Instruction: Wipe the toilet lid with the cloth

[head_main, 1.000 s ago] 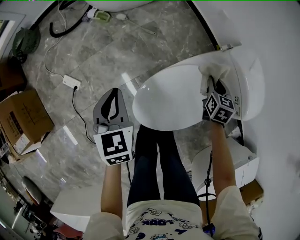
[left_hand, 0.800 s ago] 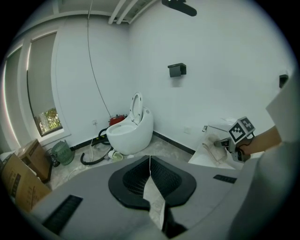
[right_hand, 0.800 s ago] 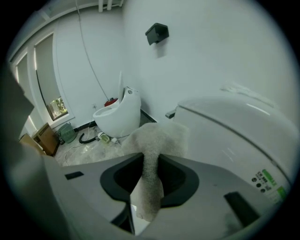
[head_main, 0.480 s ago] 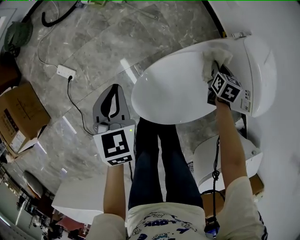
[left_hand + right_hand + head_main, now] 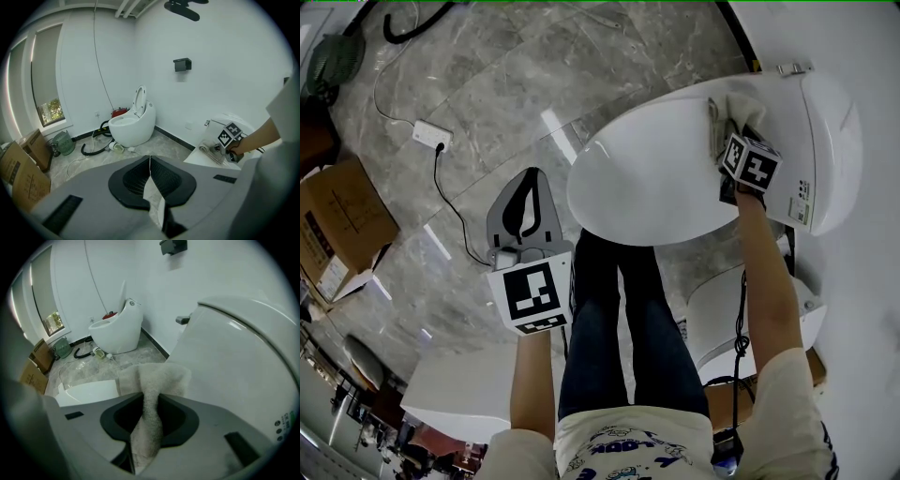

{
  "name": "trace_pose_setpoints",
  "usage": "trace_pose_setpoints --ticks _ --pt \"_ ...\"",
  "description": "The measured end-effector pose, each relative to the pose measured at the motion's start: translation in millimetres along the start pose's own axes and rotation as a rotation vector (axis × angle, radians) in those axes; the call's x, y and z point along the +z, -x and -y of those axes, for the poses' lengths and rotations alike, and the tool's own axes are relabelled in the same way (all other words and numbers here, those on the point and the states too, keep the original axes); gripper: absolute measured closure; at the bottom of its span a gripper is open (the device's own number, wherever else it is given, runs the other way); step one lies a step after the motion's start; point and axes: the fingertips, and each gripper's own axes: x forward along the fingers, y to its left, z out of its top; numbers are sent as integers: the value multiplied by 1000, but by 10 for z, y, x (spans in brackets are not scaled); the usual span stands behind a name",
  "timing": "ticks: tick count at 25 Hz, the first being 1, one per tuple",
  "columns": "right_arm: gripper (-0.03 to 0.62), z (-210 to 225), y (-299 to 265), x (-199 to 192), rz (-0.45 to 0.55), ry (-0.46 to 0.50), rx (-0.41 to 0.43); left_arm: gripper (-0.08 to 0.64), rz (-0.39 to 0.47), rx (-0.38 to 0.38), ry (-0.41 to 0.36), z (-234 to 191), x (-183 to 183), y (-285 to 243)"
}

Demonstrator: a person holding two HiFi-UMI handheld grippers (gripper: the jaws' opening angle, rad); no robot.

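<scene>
The white toilet lid lies shut in front of me. A pale cloth rests on its far right part, near the hinge. My right gripper is shut on the cloth, which hangs bunched between the jaws and spreads out ahead of them; the lid shows low at the left. My left gripper hovers over the floor left of the lid, apart from it, shut with nothing in it. In the left gripper view the left gripper points toward the far wall, with the cloth at the right.
A second toilet with its seat raised stands by the far wall, a black hose beside it. Cardboard boxes and a power strip with its cable lie on the grey floor at left. My legs stand against the bowl.
My right gripper has slid the cloth farther away along the lid's right side toward the hinge. The left gripper has stayed about where it was.
</scene>
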Motion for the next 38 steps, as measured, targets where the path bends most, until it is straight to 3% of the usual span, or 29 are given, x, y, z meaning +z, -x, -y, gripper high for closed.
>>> trace_pose_setpoints --ticks 11,38 --pt "500 -331 22 -97 -5 37 36 551 4 20 39 -95 -70 109" --pt "500 -2364 318 -765 -8 275 248 551 6 130 147 -818 -610 765"
